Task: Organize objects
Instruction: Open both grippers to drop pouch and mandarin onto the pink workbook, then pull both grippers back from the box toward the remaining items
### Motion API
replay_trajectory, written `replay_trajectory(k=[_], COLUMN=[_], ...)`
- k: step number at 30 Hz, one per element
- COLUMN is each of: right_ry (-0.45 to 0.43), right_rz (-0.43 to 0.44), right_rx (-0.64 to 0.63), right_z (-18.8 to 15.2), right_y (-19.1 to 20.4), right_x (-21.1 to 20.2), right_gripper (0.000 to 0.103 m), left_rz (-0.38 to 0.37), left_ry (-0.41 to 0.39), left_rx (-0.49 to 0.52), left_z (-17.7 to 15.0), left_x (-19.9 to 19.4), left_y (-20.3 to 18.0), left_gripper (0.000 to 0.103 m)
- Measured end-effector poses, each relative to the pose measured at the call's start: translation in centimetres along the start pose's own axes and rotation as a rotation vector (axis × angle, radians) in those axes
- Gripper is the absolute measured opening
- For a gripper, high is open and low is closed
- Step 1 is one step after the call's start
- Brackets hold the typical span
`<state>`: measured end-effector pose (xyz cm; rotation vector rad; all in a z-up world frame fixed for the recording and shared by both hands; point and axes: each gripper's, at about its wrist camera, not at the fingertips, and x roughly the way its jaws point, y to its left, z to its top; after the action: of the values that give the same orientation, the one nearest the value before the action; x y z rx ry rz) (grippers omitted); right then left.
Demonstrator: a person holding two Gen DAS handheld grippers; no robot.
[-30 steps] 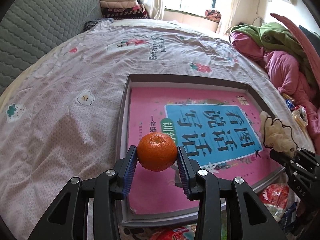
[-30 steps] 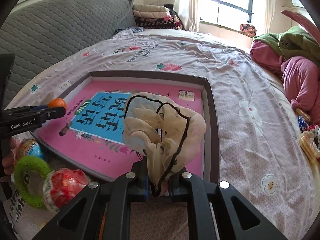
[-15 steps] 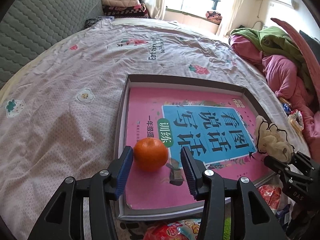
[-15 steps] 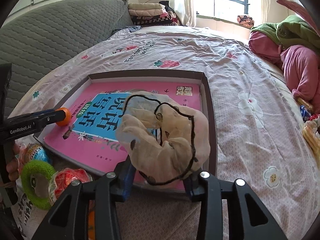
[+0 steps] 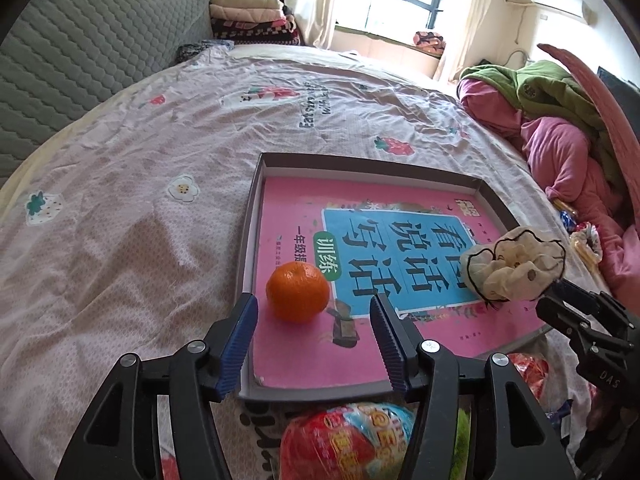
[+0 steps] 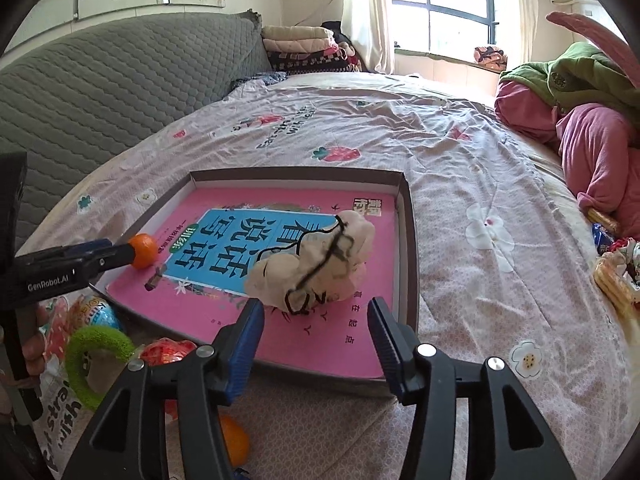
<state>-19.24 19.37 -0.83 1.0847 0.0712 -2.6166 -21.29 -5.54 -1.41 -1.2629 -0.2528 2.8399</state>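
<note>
An orange tangerine (image 5: 298,297) lies on the pink book (image 5: 360,248) inside the shallow brown box (image 5: 256,184) on the bed. My left gripper (image 5: 314,334) is open just behind it, apart from it. The tangerine also shows in the right wrist view (image 6: 143,249). A crumpled beige cloth with black trim (image 6: 316,262) rests on the book near the box's right side. My right gripper (image 6: 316,330) is open just behind the cloth. The cloth also shows in the left wrist view (image 5: 514,270).
Snack packets (image 5: 348,436), a green ring (image 6: 94,354) and a second orange fruit (image 6: 234,440) lie in front of the box. Pink and green bedding (image 5: 560,128) is piled at the right. A grey quilted headboard (image 6: 100,88) runs along the left.
Both grippers opened. The left let the tangerine down onto the book and drew back. The right let go of the cloth, which now rests in the box.
</note>
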Motion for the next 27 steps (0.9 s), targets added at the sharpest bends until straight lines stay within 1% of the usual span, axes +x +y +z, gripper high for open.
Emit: replay_trajectory(k=[2,4,8,10,18,27], right_ry=[-0.011,-0.029,-0.061,-0.075,-0.118,-0.181], right_rz=[0.003,0.008,0.012,0.015,0.015,0.029], right_rx=[0.004,0.008,0.008,0.001,-0.037,-0.035], right_z=[0.0,0.0,0.2,0.2,0.0,0.1], right_y=[0.0,-0.1,0.1,0.4,1.6,2.0], right_x=[-0.4,-0.9,-1.9,-2.4,-4.1,-6.3], right_gripper=[0.054,0.054,0.058,0.058,0.058,0.061], left_rz=[0.000,0.000,-0.010,-0.010,-0.004,-0.004], left_ry=[-0.010,-0.022,-0.045,-0.059,-0.096,-0.120], left_rx=[-0.003,-0.004,0.001,0.008,0.019,0.003], left_z=[-0.2,-0.5,-0.8,-1.0,-1.7,-2.3], left_x=[-0.5,-1.2,-2.8,-3.6,-6.0,-8.1], left_y=[0.0,-0.2,-0.9,-1.4,-2.1,-2.2], left_gripper=[0.064,0.065,0.068,0.069,0.071,0.071])
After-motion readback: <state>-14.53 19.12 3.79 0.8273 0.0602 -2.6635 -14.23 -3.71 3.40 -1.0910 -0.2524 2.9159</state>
